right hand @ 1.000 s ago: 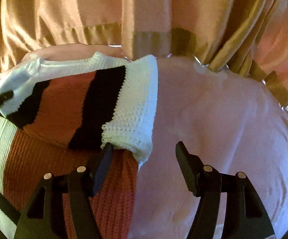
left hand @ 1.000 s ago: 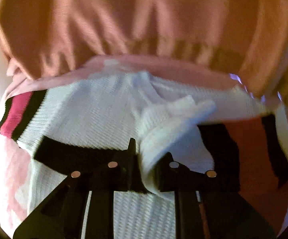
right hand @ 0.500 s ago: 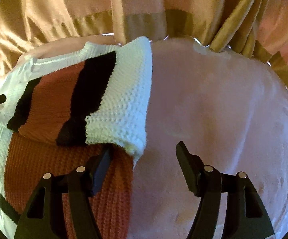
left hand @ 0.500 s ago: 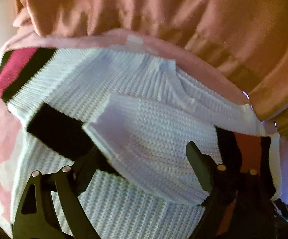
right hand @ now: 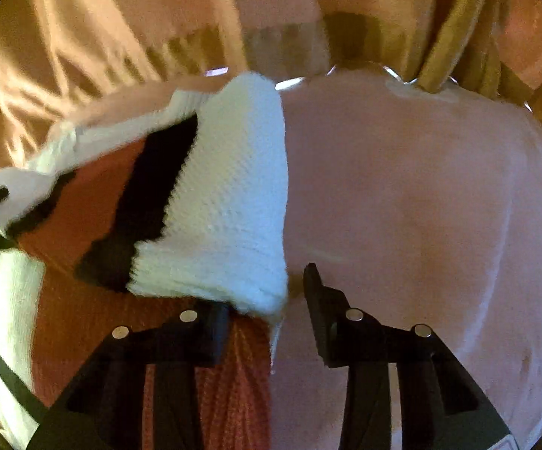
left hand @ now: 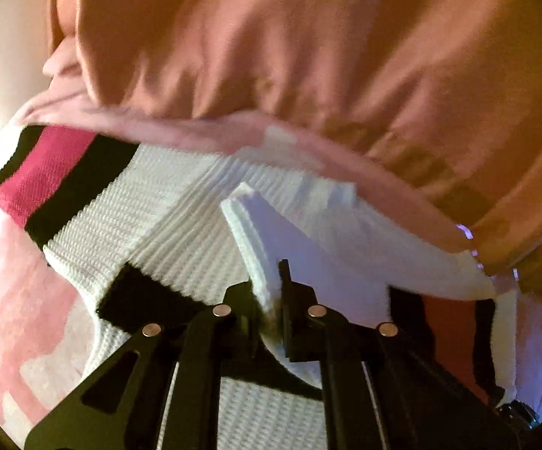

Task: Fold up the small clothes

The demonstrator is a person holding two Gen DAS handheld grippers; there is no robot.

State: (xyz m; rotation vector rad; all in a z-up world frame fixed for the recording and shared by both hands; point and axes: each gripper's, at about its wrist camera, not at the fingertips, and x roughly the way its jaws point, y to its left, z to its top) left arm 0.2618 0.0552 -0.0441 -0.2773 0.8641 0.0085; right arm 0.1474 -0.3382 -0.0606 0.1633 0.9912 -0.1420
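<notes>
A small knit sweater, white with black and rust-red bands, lies on a pink cloth surface. In the left wrist view my left gripper is shut on a raised fold of the sweater's white collar edge. A magenta and black cuff lies at the far left. In the right wrist view my right gripper is partly open around the white cuff of a sleeve folded over the rust body. The cuff's corner hangs between the jaws.
The pink cloth surface spreads to the right of the sweater. Orange-gold curtain fabric hangs along the far edge, and it also shows in the right wrist view.
My left gripper was open half a second ago and has shut on the white fold. My right gripper has narrowed and moved closer to the sleeve cuff.
</notes>
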